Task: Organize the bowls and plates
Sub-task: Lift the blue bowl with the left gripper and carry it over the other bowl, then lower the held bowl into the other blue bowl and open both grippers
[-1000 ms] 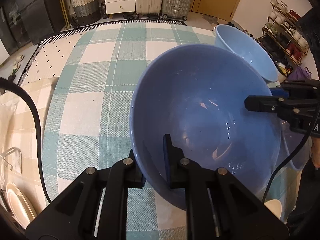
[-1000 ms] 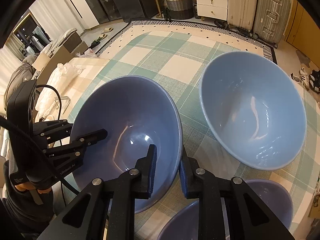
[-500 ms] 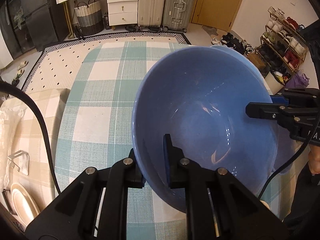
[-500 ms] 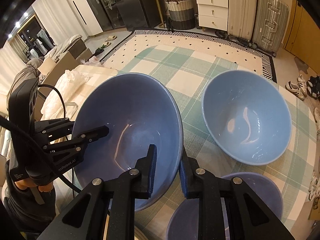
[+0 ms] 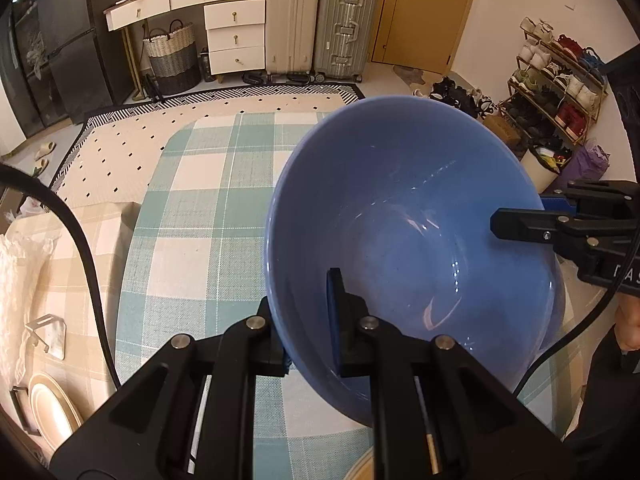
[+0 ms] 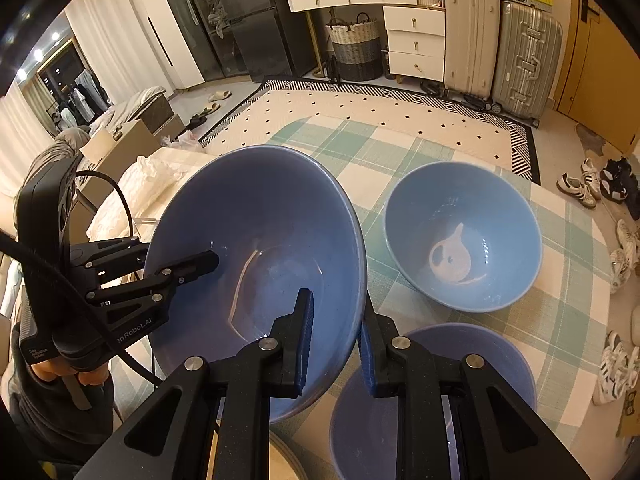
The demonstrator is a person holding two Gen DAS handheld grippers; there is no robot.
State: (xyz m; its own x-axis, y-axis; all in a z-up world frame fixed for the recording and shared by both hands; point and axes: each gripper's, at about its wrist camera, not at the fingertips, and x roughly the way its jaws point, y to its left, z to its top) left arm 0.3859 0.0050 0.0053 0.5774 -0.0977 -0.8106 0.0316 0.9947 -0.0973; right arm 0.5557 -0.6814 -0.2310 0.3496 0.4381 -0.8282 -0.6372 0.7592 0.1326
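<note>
A: Where is the big bowl [image 5: 400, 232] now?

B: In the air above the checked cloth [image 5: 192, 240], tilted, with both grippers on its rim. The left gripper [image 5: 306, 328] is clamped on the near edge, one finger inside the bowl and one outside. The right gripper [image 6: 334, 340] pinches the opposite edge the same way, its blue pads [image 6: 304, 340] either side of the wall.

A: What has changed since a second ago?

B: The bowl has come up from the cloth. In the left view more cloth and rug [image 5: 132, 140] show beyond the bowl, and the room behind looks further off. The pale bowl [image 6: 464, 236], which peeked out behind the big bowl's rim before, is now hidden by it in that view.

A: And from the right side?

B: The pale bowl looks smaller and sits lower on the cloth, to the right of the big bowl and apart from it. A third bowl [image 6: 400, 400], darker blue, lies on the cloth below the big bowl's right edge, and more of it shows than before.

A: Did either grip shift?

B: No. Both pairs of fingers sit on the rim just where they did, closed on it.

A: Anything else near the cloth?

B: A cream plate [image 5: 52, 408] stands in a rack to its left.
</note>
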